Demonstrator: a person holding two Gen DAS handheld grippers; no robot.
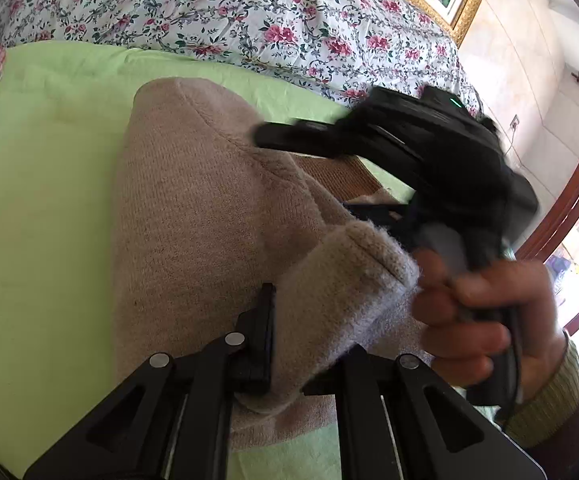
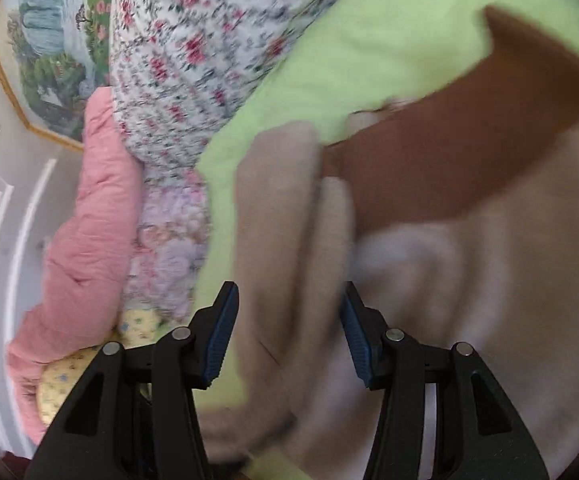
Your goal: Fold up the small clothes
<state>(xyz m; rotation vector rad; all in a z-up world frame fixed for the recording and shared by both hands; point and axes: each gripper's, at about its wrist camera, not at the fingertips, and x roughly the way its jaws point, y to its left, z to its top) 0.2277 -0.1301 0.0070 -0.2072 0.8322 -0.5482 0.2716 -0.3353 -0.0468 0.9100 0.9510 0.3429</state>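
Bedroom: light green sheet point(image 1: 41, 200) spread over a floral quilt point(image 1: 229, 12), framed painting point(image 2: 49, 40) on the wall. A beige knit sweater point(image 1: 193, 208) is laid on the green sheet, straight ahead of both claws. Left gripper point(image 1: 309, 344) is clamped on a fold of the knit, which is pinched and bunched between its fingers. Right gripper point(image 2: 289, 336) is held about half open; beige fabric is seen between its pads point(image 2: 221, 340), but whether it is gripped cannot be told, the frame being blurred. Brown collar band point(image 2: 469, 152) is seen beyond the right claw. Fold judged barely begun: one edge gathered, the body not yet doubled, no tidy stack seen.
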